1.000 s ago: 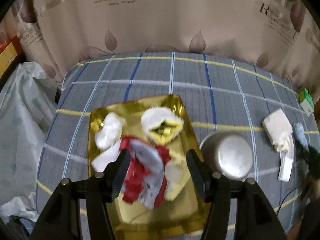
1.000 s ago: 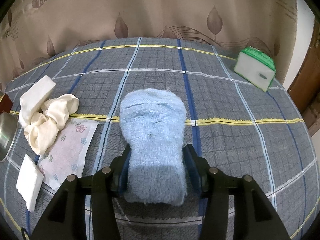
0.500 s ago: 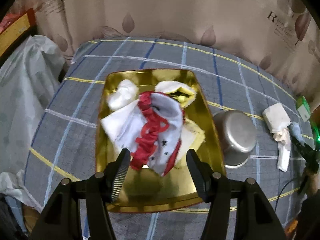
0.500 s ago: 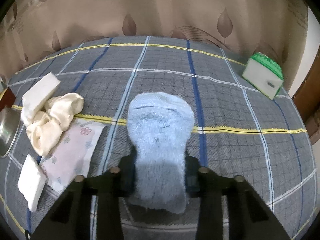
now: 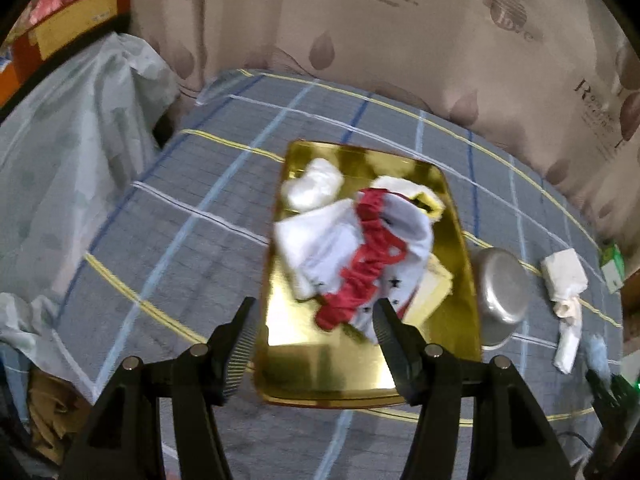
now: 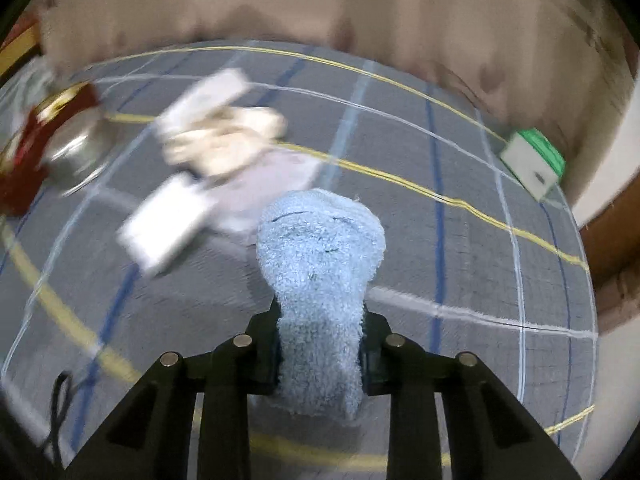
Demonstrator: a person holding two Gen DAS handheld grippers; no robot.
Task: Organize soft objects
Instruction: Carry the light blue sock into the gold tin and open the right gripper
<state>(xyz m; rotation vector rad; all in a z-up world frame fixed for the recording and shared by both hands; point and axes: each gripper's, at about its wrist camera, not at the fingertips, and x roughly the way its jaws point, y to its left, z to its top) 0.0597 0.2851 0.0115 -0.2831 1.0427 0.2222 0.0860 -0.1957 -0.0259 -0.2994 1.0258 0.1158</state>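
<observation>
A gold tray (image 5: 372, 364) lies on the grey checked cloth and holds a red and white garment (image 5: 368, 256), a white sock (image 5: 314, 188) and a yellow-white soft piece (image 5: 420, 198). My left gripper (image 5: 314, 332) is open and empty, raised above the tray's near end. My right gripper (image 6: 320, 344) is shut on a fluffy light blue sock (image 6: 320, 264) and holds it above the cloth. Cream cloths (image 6: 224, 140), a floral cloth (image 6: 276, 176) and a white pad (image 6: 168, 220) lie blurred to its left.
A steel bowl (image 5: 500, 292) sits right of the tray, with white and cream cloths (image 5: 566, 280) beyond it. A green and white box (image 6: 532, 164) is at the far right. A plastic-covered heap (image 5: 72, 152) stands left. A curtain (image 5: 400, 40) backs the table.
My left gripper let go of the red and white garment onto the tray, then rose and drew back. My right gripper closed on the blue sock and lifted it, swinging left.
</observation>
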